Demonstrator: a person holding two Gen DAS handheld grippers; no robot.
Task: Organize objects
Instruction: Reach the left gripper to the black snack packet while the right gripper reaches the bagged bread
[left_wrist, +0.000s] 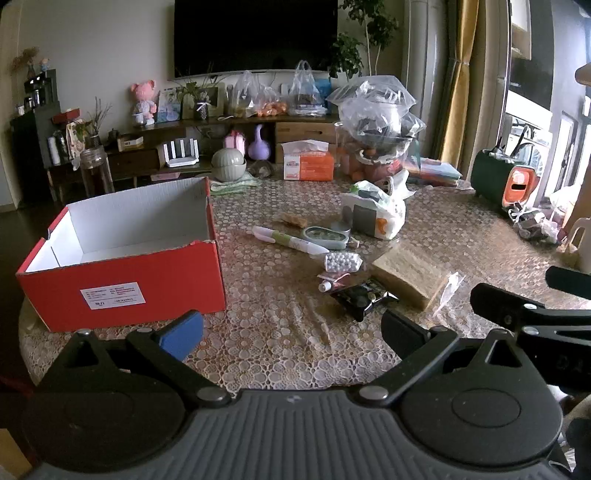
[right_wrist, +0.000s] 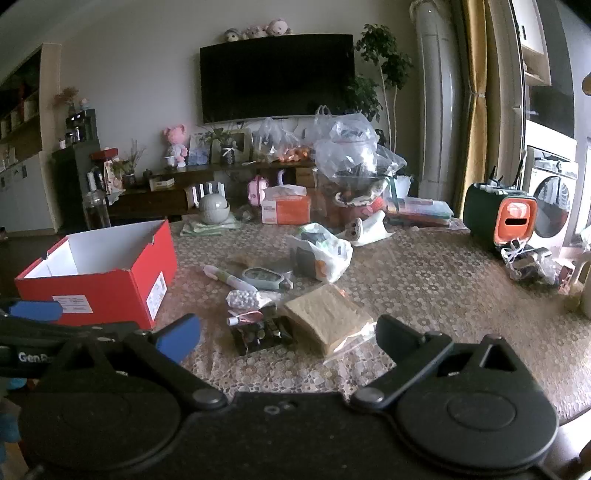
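An open, empty red box (left_wrist: 122, 284) stands on the table at the left; it also shows in the right wrist view (right_wrist: 99, 288). Right of it lie a white-green pen (left_wrist: 288, 240), a green tin (left_wrist: 325, 236), a bag of white beads (left_wrist: 341, 261), a small tube (left_wrist: 332, 283), a black packet (left_wrist: 364, 297) and a bagged bread slice (left_wrist: 408, 275). The same pile shows in the right wrist view around the bread (right_wrist: 327, 317) and the black packet (right_wrist: 260, 334). My left gripper (left_wrist: 291, 332) is open and empty, near the table's front edge. My right gripper (right_wrist: 288, 332) is open and empty, just in front of the pile.
A white plastic bag (left_wrist: 373, 214) with items sits behind the pile. Farther back are a tissue box (left_wrist: 308, 164), a grey-green bowl (left_wrist: 229, 166) and clear bags (left_wrist: 380, 110). A green-orange container (right_wrist: 498, 218) stands at the right. The lace cloth (left_wrist: 288, 343) covers the table.
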